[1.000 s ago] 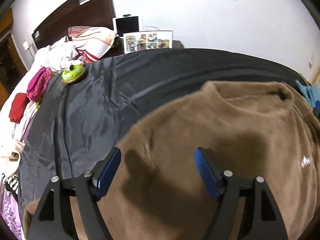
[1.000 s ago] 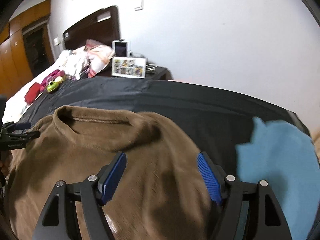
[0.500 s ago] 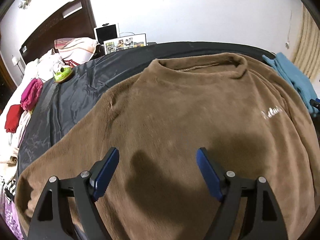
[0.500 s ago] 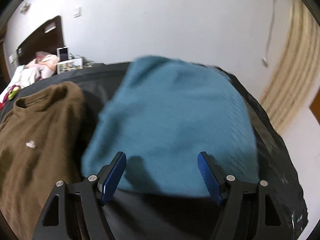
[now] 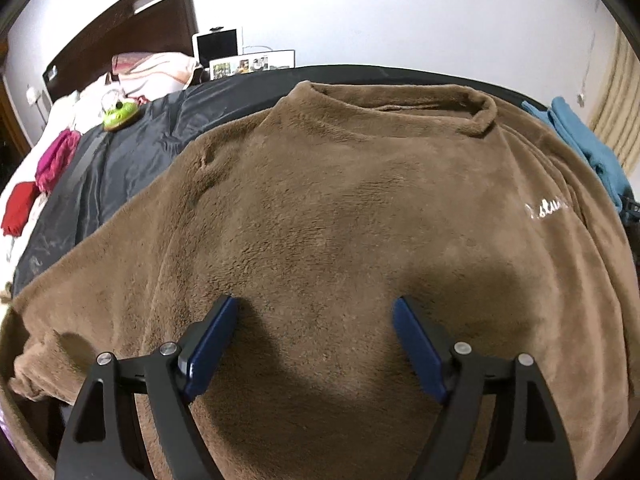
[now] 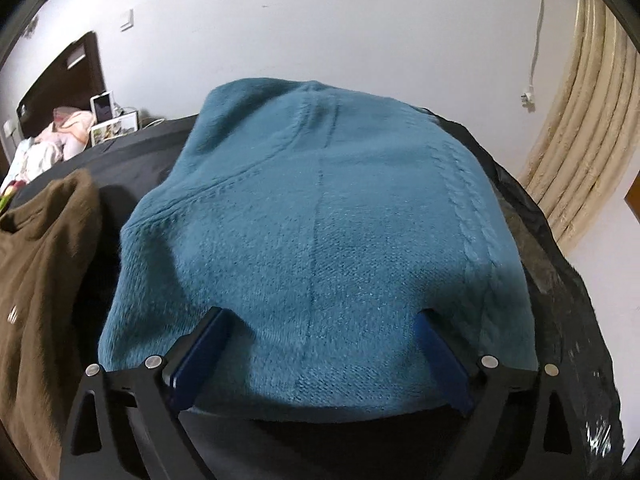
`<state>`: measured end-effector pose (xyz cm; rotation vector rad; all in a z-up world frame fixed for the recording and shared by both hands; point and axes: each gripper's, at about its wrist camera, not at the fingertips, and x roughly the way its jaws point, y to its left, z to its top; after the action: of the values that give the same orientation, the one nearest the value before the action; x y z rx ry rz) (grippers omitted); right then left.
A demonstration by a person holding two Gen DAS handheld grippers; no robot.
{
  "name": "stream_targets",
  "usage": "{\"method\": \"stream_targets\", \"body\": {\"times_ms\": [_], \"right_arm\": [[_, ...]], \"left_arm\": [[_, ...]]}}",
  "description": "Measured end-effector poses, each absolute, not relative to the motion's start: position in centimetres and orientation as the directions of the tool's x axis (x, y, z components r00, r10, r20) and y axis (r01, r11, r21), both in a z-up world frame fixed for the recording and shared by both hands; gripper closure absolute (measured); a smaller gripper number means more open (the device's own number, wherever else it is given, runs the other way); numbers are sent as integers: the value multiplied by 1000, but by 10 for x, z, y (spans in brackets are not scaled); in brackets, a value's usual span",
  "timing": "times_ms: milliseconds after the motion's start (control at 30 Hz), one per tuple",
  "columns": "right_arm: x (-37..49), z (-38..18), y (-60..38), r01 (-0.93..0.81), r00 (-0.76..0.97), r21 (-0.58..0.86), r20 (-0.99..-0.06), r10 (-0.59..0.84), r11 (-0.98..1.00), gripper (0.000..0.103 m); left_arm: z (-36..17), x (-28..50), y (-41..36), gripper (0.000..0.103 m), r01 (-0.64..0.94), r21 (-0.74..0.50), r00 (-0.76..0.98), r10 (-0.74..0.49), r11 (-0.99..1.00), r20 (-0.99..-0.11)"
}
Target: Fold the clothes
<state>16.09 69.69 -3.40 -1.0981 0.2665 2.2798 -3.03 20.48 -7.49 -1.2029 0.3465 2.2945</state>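
Hovering with jaws spread and empty: left gripper [image 5: 314, 320] over the brown fleece sweater [image 5: 340, 208] lying flat on the dark bedcover [image 5: 120, 160], right gripper [image 6: 320, 332] at the folded teal knit sweater [image 6: 320, 220] beside it.

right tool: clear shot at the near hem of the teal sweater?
Probably yes. The right tool hangs open right over the near edge of the teal sweater, its fingers straddling the hem, with nothing between them. The brown fleece lies off to the side.
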Motion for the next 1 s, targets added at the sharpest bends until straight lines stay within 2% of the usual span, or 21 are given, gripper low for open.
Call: {"method": "stream_targets", "body": {"times_ms": [433, 667, 867, 1000], "right_arm": [[114, -34, 755, -662, -437, -81, -765, 472, -745, 7], [149, -18, 730, -632, -462, -67, -766, 446, -772, 7], [214, 4, 649, -453, -531, -112, -763, 368, -884, 7], [257, 12, 590, -286, -585, -35, -785, 203, -958, 7]], "left_arm": [[-81, -30, 203, 15, -540, -33, -487, 345, -841, -803], [-80, -30, 202, 14, -540, -44, -487, 355, -840, -798], [-79, -31, 201, 14, -538, -61, -484, 368, -841, -794], [-79, -30, 201, 14, -536, -66, -484, 370, -842, -793]]}}
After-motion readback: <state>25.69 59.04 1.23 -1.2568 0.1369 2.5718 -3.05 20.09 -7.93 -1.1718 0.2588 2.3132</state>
